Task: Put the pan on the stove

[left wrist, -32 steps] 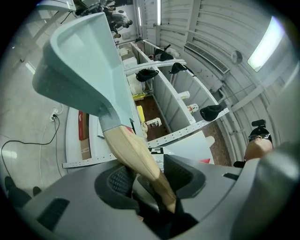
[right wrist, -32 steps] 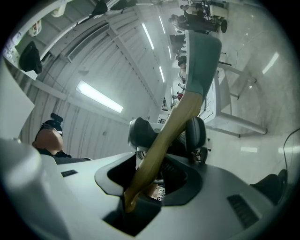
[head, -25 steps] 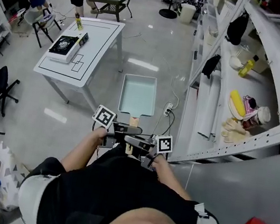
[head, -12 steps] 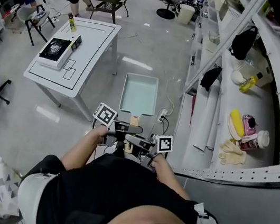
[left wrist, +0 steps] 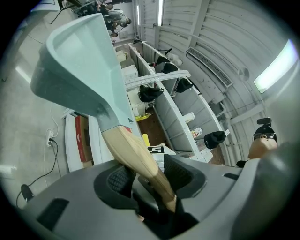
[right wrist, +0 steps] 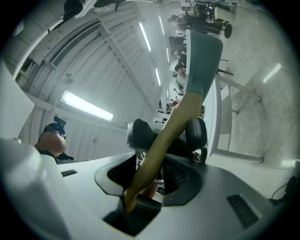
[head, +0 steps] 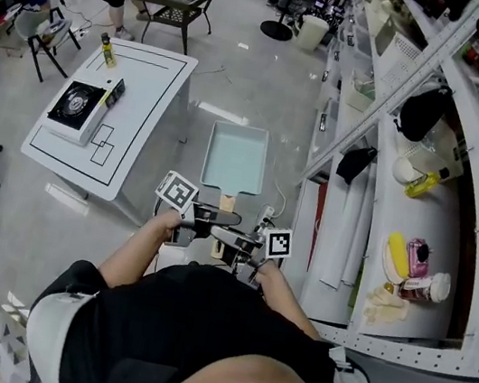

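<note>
The pan (head: 236, 158) is a rectangular pale-teal one with a wooden handle (head: 227, 201). It hangs level above the floor in front of me. My left gripper (head: 201, 217) and right gripper (head: 236, 242) are both shut on that handle, one behind the other. In the left gripper view the handle (left wrist: 134, 155) runs between the ribbed pads of the left gripper (left wrist: 146, 177) up to the pan (left wrist: 79, 61). The right gripper view has the handle (right wrist: 165, 135) crossing the right gripper (right wrist: 154, 174) toward the pan (right wrist: 201, 54). The stove (head: 76, 102), a black single burner, sits on the white table (head: 146, 124) ahead to the left.
Long white shelves (head: 418, 218) run along the right with bottles, gloves and dark caps. A yellow bottle (head: 107, 49) stands on the table's far end. A power strip (head: 265, 211) with cable lies on the floor. Chairs (head: 43, 32) and people stand at the back left.
The table and stove have slid lower and to the left in the head view, and the shelves have swung further into sight. Both grippers keep the same hold on the pan's handle.
</note>
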Demonstrator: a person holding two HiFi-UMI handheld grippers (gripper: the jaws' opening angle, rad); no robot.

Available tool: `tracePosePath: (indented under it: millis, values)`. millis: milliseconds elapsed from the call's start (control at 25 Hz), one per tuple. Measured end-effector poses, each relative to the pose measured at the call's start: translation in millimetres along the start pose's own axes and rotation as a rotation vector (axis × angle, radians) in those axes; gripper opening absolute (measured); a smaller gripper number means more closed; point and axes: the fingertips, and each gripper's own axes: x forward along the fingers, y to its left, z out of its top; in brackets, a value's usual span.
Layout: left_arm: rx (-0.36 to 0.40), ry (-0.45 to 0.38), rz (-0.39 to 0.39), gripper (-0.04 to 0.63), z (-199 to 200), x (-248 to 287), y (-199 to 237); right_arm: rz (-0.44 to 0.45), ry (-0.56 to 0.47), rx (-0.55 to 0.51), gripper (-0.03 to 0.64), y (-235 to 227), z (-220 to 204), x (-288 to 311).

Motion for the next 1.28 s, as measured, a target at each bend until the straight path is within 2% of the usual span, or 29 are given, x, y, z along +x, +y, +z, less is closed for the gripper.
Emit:
tracePosePath:
  millis: [80, 200, 360, 560, 600, 640, 720, 840, 920, 960, 1080, 1120, 1200, 1280]
  values:
    - [0.037, 0.005, 0.013, 0.193, 20.8, -6.5, 7.3, -0.005, 0.000, -0.008, 0.176, -7.7, 17.4, 5.2]
    - [0.004, 0.008, 0.002, 0.192, 42.0, -9.2, 8.7, -0.005, -0.016, -0.019, 0.178, -16.0, 40.0, 10.1]
    - [0.008, 0.027, -0.004, 0.192, 66.6, -6.1, 13.8, -0.012, -0.033, -0.027, 0.178, -25.4, 64.6, 9.0]
    - [0.160, 0.079, 0.025, 0.193, 106.8, 0.0, 33.5, -0.014, -0.050, -0.029, 0.178, -38.8, 96.5, 1.5]
    - [0.170, 0.083, 0.028, 0.193, 115.1, 1.9, 36.3, -0.008, -0.054, -0.029, 0.178, -41.3, 104.5, 0.0]
    - [0.152, 0.081, 0.027, 0.193, 122.5, 4.5, 37.5, 0.000, -0.057, -0.026, 0.178, -44.2, 112.7, -1.5]
    - [0.068, 0.070, 0.022, 0.193, 137.1, 10.1, 38.0, 0.015, -0.062, -0.015, 0.178, -52.6, 131.0, -4.7]
    - [0.087, 0.077, 0.022, 0.193, 171.8, 18.1, 46.8, 0.012, -0.043, -0.036, 0.177, -68.4, 163.6, -10.9]
    - [-0.005, 0.057, 0.012, 0.195, 191.3, 25.1, 46.7, 0.016, -0.033, -0.039, 0.178, -75.5, 187.4, -15.0]
    - [-0.007, 0.054, 0.017, 0.193, 203.7, 28.1, 49.5, 0.019, -0.031, -0.037, 0.178, -78.7, 199.5, -17.6]
    - [0.153, 0.073, 0.047, 0.195, 248.8, 35.6, 67.1, 0.023, -0.037, -0.030, 0.178, -88.1, 235.2, -27.6]
    - [0.173, 0.075, 0.052, 0.193, 261.6, 39.1, 69.5, 0.023, -0.036, -0.030, 0.178, -90.9, 246.9, -30.7]
    - [0.146, 0.065, 0.054, 0.195, 283.7, 47.8, 69.0, 0.023, -0.026, -0.035, 0.178, -94.6, 270.5, -36.4]
    - [0.056, 0.041, 0.046, 0.195, 302.2, 57.4, 65.0, 0.028, -0.017, -0.033, 0.178, -97.2, 293.5, -41.2]
